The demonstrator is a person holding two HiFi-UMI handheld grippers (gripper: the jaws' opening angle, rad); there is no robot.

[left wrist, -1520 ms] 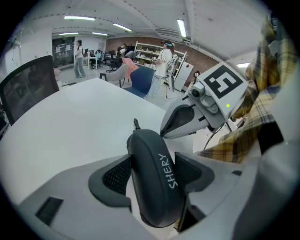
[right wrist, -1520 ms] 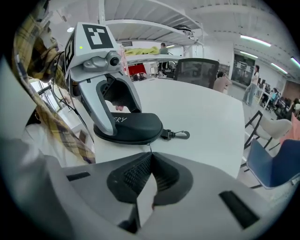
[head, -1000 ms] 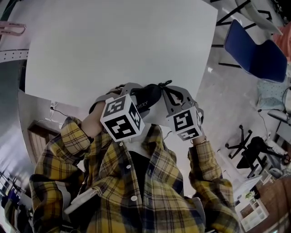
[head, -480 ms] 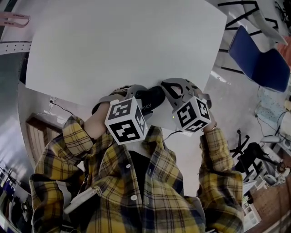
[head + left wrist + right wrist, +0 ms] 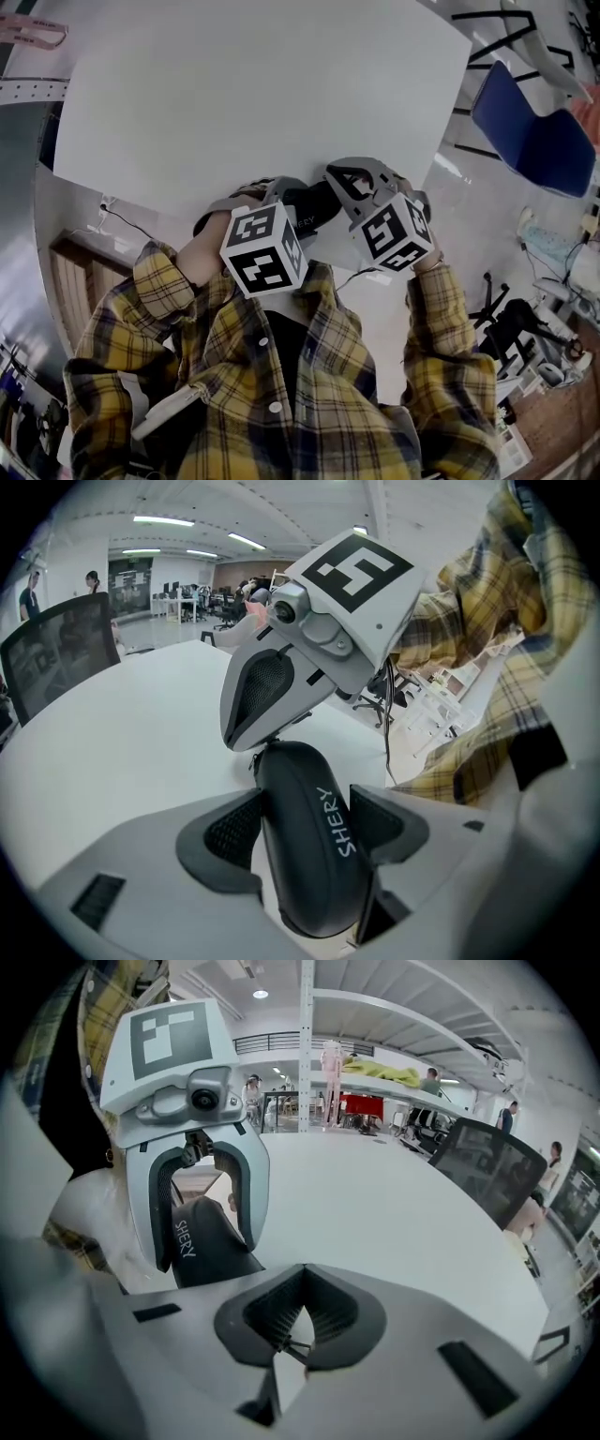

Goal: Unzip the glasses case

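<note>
Over the last second your right gripper (image 5: 298, 1321) slid from the case's right side to its far end. The black cord loop that had stuck out there no longer showed from the head view. That gripper's jaws were pressed together, with only a thin dark sliver pinched at their base. I judged that sliver to be the zip pull, though it was too small to be sure.

Your left gripper (image 5: 277, 195) had hardly moved. Its jaws stood partly open and clamped the glasses case (image 5: 309, 846) by its sides, with the lettered face up. It held the case just above the near edge of the white table (image 5: 234, 94), close to your chest.

So the pull seemed caught and the case steadied, and the zip was ready to be drawn. No view showed a gap in the seam, so I could not tell whether it had started to open.

Counted: one glasses case, two grippers each with one marker cube, one table, and one blue chair (image 5: 534, 127) at the far right.
</note>
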